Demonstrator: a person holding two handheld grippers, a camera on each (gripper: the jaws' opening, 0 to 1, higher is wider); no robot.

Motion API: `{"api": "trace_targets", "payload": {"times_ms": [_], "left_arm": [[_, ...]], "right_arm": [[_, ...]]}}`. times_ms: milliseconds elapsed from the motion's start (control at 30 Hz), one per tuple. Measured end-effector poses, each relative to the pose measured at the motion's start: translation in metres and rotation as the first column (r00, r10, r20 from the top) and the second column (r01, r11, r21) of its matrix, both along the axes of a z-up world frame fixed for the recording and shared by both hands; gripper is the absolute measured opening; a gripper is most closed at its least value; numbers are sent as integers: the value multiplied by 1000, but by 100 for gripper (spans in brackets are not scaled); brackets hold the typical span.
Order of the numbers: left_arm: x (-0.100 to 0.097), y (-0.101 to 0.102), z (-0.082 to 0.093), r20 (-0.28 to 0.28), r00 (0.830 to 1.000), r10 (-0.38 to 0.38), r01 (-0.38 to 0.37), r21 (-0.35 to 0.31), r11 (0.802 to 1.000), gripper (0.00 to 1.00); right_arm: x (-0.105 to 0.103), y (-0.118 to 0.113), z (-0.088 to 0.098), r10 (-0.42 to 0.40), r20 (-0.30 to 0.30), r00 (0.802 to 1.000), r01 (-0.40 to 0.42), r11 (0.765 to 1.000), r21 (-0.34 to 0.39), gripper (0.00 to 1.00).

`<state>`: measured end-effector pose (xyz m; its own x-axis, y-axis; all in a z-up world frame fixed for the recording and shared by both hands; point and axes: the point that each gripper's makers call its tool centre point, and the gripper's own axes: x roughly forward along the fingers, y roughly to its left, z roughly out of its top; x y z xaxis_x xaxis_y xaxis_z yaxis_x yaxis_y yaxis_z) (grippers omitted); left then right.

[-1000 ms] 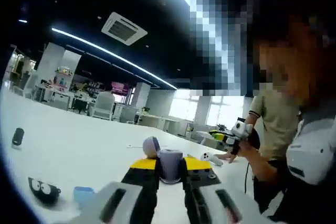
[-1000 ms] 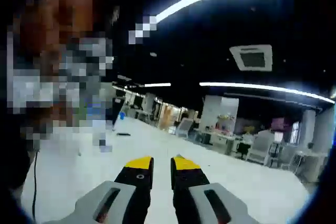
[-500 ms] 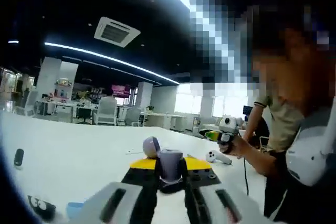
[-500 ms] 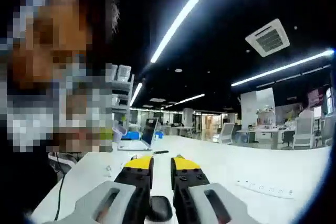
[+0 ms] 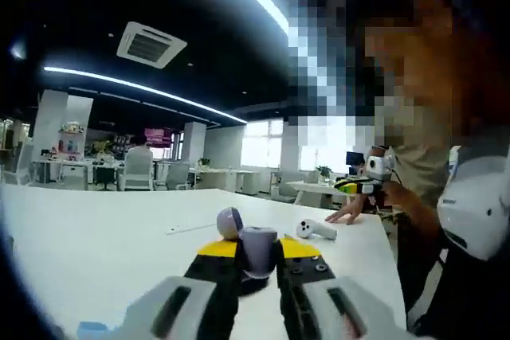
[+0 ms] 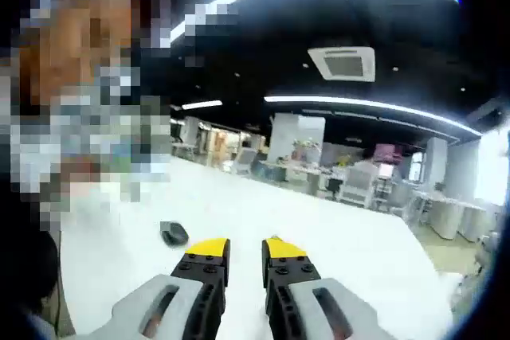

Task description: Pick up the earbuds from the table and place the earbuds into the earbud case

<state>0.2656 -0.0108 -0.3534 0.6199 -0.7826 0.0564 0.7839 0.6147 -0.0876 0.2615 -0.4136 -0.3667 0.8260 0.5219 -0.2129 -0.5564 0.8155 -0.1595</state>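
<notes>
Lilac, smooth plastic earbud case sat clenched in my left gripper; light, slippery. Right gripper jaws released, empty.

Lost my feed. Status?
Left tool shut on grey earbud case, lid open. Right tool open, empty. Nothing blocking.

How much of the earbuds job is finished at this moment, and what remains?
Done: the left gripper is shut on the grey earbud case, lid open. In hand: nothing else; the right gripper is open with nothing between its jaws, above the white table. Left: I cannot make out any earbud, so picking one up and placing it in the case remains.
</notes>
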Motion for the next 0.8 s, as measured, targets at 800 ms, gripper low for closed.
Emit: {"api": "trace_targets", "payload": {"times_ms": [800], "left_arm": [[-12,2,-4,-12,1000,-24,24,8,1000,19]], "right_arm": [[21,-45,-148,276,-335,901,-258,961,98,12]]}}
